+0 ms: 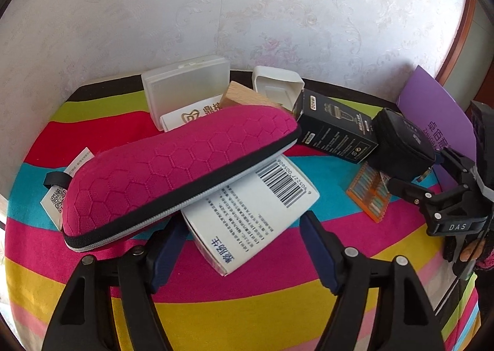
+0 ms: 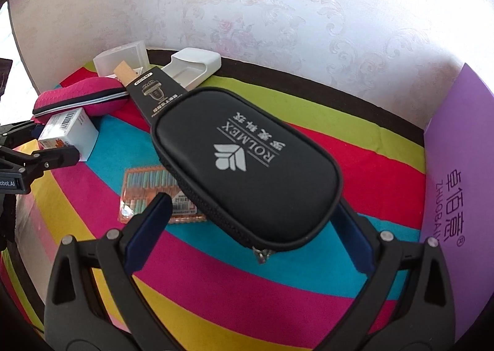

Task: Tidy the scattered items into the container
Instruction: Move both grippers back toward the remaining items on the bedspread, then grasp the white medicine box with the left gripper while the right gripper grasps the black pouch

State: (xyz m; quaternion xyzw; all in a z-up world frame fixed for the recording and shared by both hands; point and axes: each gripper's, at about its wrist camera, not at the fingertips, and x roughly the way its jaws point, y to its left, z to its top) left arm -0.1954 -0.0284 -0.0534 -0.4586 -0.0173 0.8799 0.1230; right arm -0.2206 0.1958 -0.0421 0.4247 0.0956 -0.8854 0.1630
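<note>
Black zip pouch (image 2: 247,165) sits clamped between the right gripper (image 2: 256,221) pads, lifted over the striped cloth (image 2: 216,273). Left gripper (image 1: 244,243) brackets the white box (image 1: 247,212), jaws partly spread, contact unclear. Pink case (image 1: 173,165) lies across that box at ten o'clock. Purple container (image 2: 457,165) waits at three o'clock.
</note>
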